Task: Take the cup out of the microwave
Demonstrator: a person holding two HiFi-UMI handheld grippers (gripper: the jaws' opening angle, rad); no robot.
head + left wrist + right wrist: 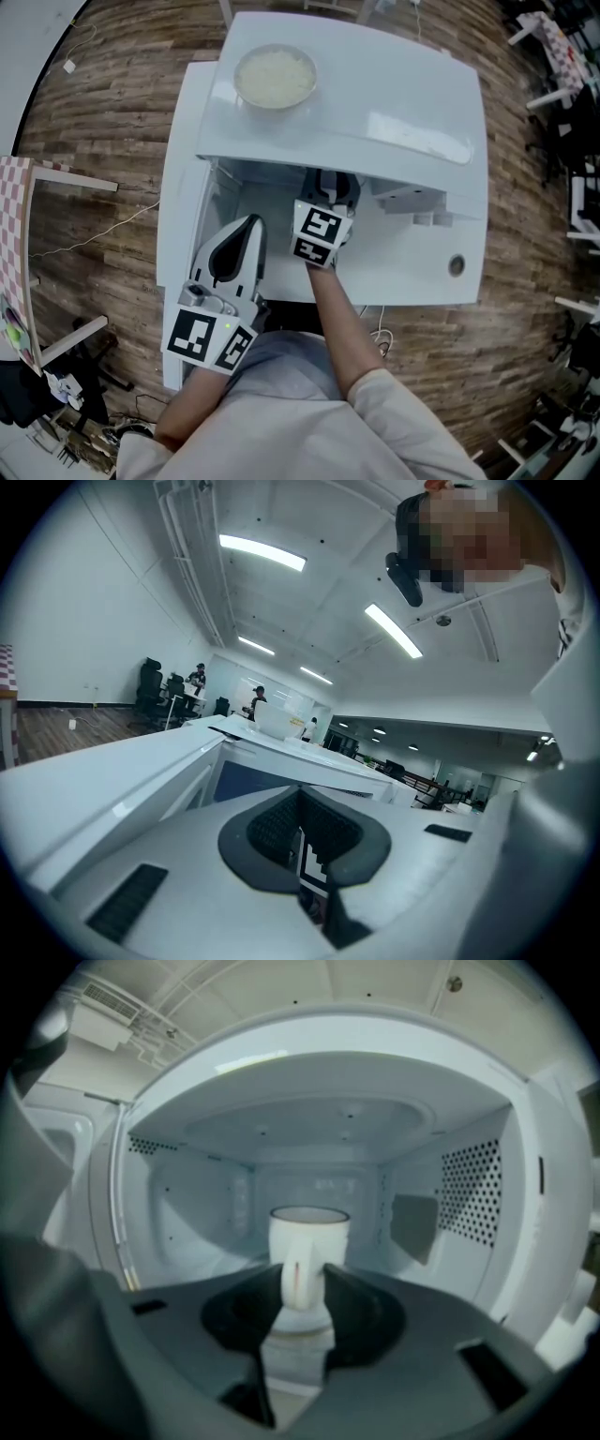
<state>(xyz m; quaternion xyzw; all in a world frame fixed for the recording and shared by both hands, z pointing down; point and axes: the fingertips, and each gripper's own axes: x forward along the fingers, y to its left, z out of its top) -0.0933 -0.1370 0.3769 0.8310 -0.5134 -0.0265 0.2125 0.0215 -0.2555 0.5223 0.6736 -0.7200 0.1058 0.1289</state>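
Microwave [375, 103]: seen from above, door [180, 197] swung open at left; bowl [275, 77] of white rice set on top.
Cup [309, 1237]: white, stood upright inside the cavity, handle turned toward the opening.
Right gripper [302, 1277]: reached into the cavity, jaws narrowed onto the cup's handle, pads against both its sides.
Left gripper [249, 228]: held beside the door, jaws brought together, nothing between.
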